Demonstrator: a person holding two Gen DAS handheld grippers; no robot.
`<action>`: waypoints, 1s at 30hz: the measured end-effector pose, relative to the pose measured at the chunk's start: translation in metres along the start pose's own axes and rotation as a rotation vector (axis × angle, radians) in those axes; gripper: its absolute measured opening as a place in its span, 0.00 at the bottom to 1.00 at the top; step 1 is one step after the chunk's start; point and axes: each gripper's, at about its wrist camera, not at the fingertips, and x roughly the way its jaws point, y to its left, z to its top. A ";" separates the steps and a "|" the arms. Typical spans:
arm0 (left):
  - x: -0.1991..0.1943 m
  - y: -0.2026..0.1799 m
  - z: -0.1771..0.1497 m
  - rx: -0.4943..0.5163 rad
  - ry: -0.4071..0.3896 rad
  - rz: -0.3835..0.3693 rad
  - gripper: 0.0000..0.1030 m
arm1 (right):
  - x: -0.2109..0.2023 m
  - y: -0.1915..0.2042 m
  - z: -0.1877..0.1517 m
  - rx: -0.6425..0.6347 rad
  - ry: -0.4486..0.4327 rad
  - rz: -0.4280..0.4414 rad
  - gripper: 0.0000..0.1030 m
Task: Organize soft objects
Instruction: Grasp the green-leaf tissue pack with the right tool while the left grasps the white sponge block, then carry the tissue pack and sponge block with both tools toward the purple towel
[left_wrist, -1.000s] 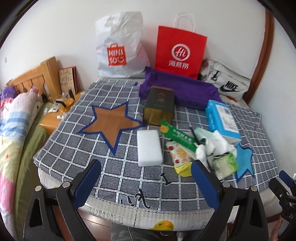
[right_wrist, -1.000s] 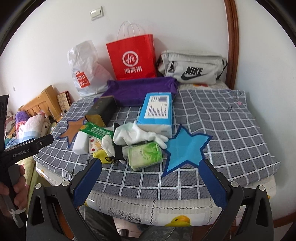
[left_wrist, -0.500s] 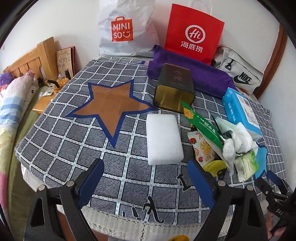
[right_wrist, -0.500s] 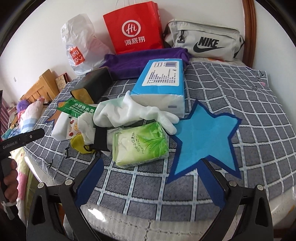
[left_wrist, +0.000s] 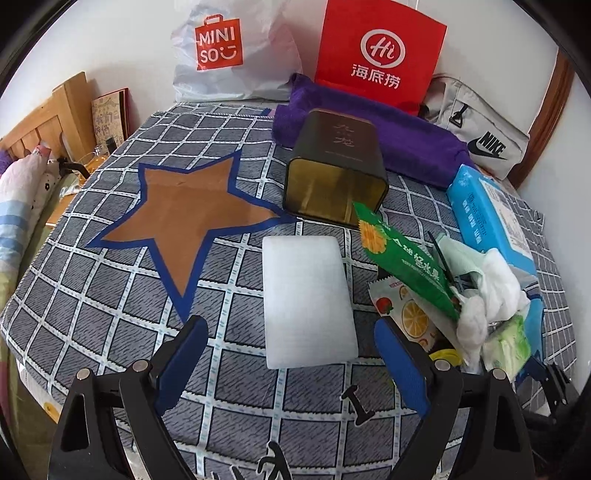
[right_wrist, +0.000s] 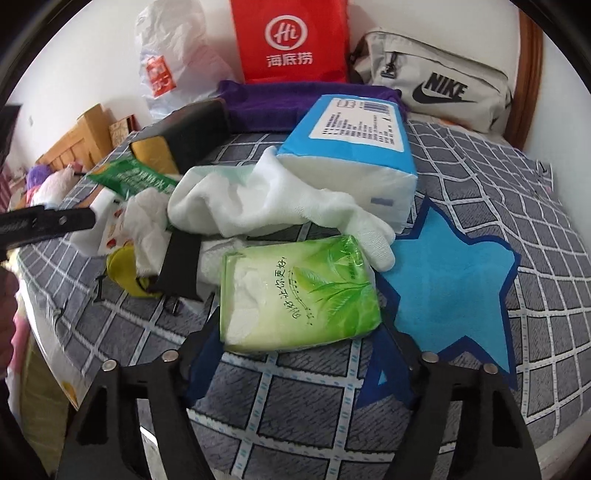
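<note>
A white foam block (left_wrist: 308, 301) lies flat on the checked cloth, its near end between the fingers of my open left gripper (left_wrist: 291, 354). A green tissue pack (right_wrist: 295, 291) lies just ahead of my open right gripper (right_wrist: 301, 354), its near edge between the fingertips. Behind it lie a white glove (right_wrist: 266, 206) and a blue tissue pack (right_wrist: 354, 147). The same pile shows at the right of the left wrist view: green snack bag (left_wrist: 402, 258), white glove (left_wrist: 491, 288), green tissue pack (left_wrist: 508, 343), blue tissue pack (left_wrist: 487, 218).
A brown star patch (left_wrist: 184, 206) lies left, a blue star patch (right_wrist: 447, 284) right. A dark tin (left_wrist: 336, 170) lies on its side before a purple towel (left_wrist: 402, 144). A red bag (left_wrist: 380, 55), a Miniso bag (left_wrist: 229, 51) and a Nike pouch (right_wrist: 436, 81) line the wall.
Both grippers have moved forward and down toward the cloth. The left one has closed in on the white foam block, the right one on the green tissue pack. Both stay open.
</note>
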 end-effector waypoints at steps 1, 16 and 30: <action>0.002 0.000 -0.001 0.001 0.002 0.000 0.88 | -0.002 0.000 -0.002 -0.010 -0.001 0.003 0.72; -0.003 0.000 -0.009 0.068 0.026 0.031 0.46 | -0.034 -0.045 -0.016 0.083 -0.008 -0.049 0.72; -0.049 0.028 0.033 -0.005 -0.036 0.040 0.47 | -0.072 -0.051 0.035 0.122 -0.076 -0.030 0.72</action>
